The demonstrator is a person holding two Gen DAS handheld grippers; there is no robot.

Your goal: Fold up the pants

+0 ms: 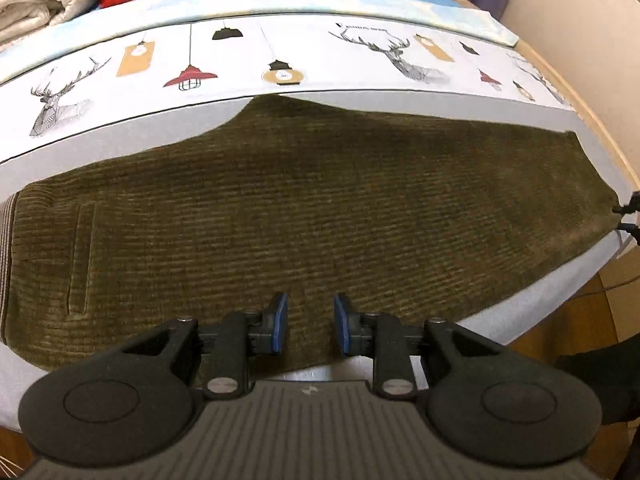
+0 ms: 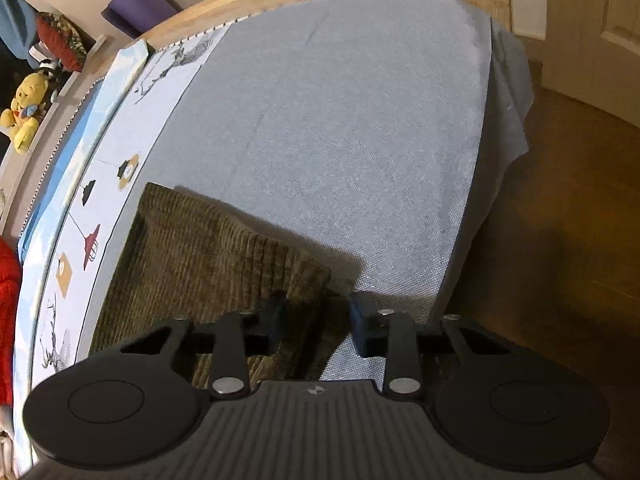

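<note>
Left gripper (image 1: pixel 307 324) and right gripper (image 2: pixel 316 320) hover parted, empty, over pants (image 1: pixel 304 208); the waistband is cut off at frame left.

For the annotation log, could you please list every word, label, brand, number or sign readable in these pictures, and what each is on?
No text can be read with certainty.
Printed sheet: a small dark line of lettering above the right deer, too small and blurred to read.
Round lamp motif: a tiny mark at its centre, illegible.
Each hand-held gripper body: a small pale emblem, a symbol and not letters.
Olive corduroy pants: no label visible.
</note>
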